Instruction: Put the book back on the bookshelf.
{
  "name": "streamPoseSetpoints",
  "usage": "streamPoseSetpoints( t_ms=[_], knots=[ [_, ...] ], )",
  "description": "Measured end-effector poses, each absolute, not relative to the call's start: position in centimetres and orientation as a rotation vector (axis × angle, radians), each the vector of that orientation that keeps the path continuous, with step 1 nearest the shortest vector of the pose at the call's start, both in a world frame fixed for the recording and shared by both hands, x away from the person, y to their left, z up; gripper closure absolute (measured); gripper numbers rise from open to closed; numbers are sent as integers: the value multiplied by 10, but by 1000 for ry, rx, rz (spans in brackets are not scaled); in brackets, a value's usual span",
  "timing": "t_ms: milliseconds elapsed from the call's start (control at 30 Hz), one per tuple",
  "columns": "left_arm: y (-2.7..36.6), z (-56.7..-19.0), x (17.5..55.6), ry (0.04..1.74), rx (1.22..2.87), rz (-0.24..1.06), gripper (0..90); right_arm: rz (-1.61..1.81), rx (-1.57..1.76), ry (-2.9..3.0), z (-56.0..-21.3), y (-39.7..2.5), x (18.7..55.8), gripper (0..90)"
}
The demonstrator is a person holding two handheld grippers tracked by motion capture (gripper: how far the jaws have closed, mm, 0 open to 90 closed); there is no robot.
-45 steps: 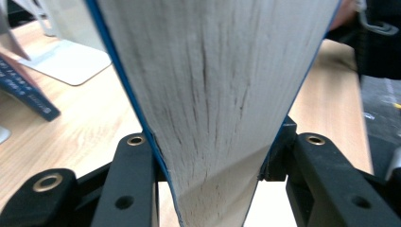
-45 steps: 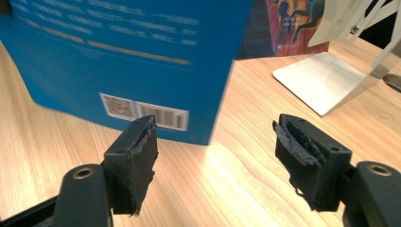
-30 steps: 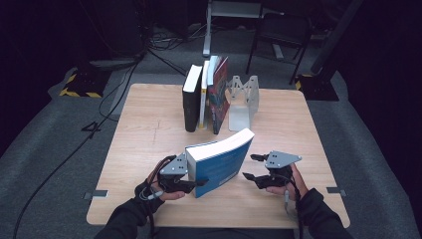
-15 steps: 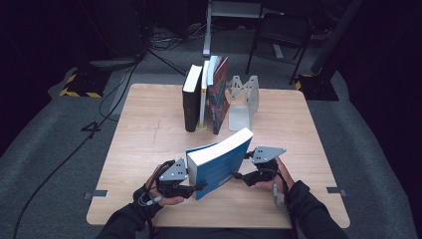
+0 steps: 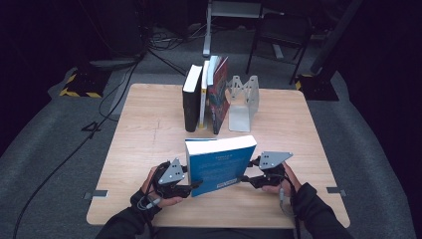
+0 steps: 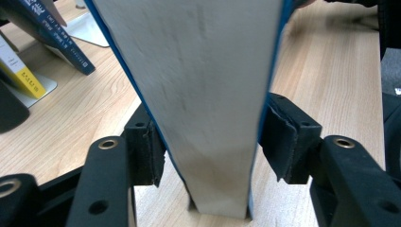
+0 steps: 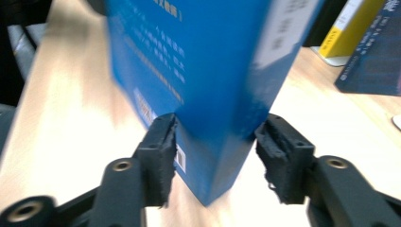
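left claw (image 6: 208, 151) clamps the upright blue book (image 5: 219, 164) on the desk (image 5: 144, 129); right claw (image 7: 215, 151) straddles its spine, jaws not quite touching

In the left gripper view, the top of the blue book (image 6: 213, 94) is cut off by the upper edge, and its covers are hidden behind the page block. In the right gripper view, the print on the cover (image 7: 198, 71) is blurred and cannot be read. In the high view, the title is too small to be read.
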State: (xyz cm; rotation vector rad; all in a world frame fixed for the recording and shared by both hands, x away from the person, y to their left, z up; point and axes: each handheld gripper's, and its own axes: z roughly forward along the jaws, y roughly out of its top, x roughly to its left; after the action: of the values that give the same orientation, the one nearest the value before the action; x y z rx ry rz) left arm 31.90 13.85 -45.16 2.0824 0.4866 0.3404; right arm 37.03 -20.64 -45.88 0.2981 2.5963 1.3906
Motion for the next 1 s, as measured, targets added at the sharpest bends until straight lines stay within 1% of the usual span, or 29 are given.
streamPoseSetpoints(
  t_ms=[100,200,300,400,467,600,733,867,1000],
  knots=[
    [136,-451,320,485,2088,347,402,1369,240,2616,-454,-210,357,539],
    [135,-452,321,484,2083,350,393,1414,229,2554,-441,-208,349,522],
    [131,-452,325,501,2071,367,365,1468,256,2503,-429,-202,348,495],
    [129,-453,329,511,2063,371,337,1508,258,2471,-422,-200,347,499],
    [126,-452,333,513,2061,373,313,1535,257,2439,-416,-199,344,517],
    [118,-451,346,514,2052,327,278,1553,256,2411,-405,-201,337,568],
    [112,-450,353,482,2064,306,274,1507,281,2398,-399,-206,330,589],
    [96,-448,366,425,2086,303,259,1471,303,2390,-396,-214,325,599],
    [82,-448,377,406,2093,295,240,1433,351,2370,-394,-223,320,602]
  ],
)
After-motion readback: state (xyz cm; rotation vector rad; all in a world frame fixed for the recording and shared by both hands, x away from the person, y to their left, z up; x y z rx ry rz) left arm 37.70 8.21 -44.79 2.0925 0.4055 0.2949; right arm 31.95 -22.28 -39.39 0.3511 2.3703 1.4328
